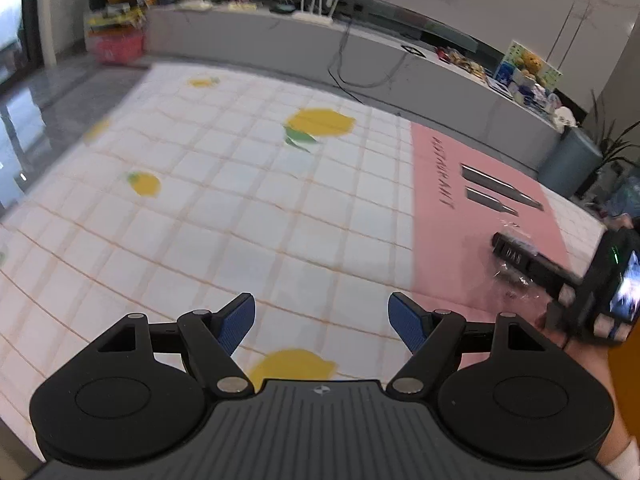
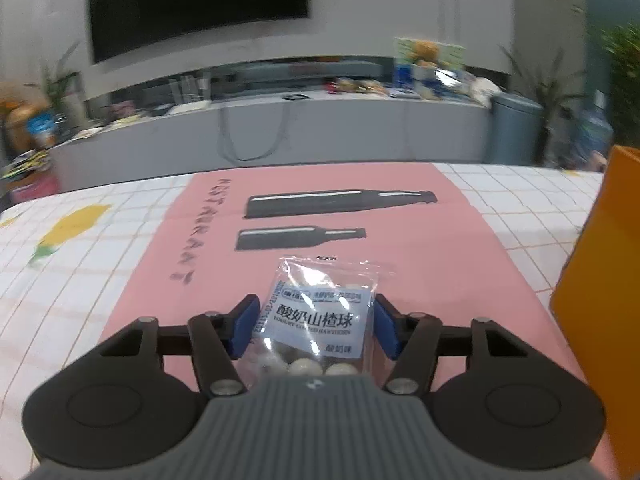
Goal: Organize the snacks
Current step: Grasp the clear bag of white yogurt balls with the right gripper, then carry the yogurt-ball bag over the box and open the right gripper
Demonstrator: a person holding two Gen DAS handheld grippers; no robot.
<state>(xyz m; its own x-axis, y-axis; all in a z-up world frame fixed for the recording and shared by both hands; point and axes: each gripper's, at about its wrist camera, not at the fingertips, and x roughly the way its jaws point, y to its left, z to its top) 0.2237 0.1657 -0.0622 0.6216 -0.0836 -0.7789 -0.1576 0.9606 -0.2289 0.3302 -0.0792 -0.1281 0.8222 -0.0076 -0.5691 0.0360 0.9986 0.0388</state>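
A: Right wrist view first: we see the snack packet [image 2: 316, 316] lying on the pink placemat [image 2: 420, 264], straight ahead of our right gripper [image 2: 316, 326] and right between its blue fingers [image 2: 245, 324].

B: Do the pads press it? We read them as drawn in against both side edges of the clear bag, so it looks gripped, with the round white balls bunched at its near end.

A: And its long axis?

B: It runs near to far, in line with the fingers, so we are holding it across its narrow width.

A: The orange box [image 2: 600, 320] stands at the right edge, just beside the mat. We judge that as the place to carry it, a short swing to the right.

B: Our left gripper [image 1: 322, 322] hangs over the lemon tablecloth [image 1: 200, 220], fingers wide apart and empty, well left of the packet [image 1: 514, 258]. The right hand is clearly nearer.
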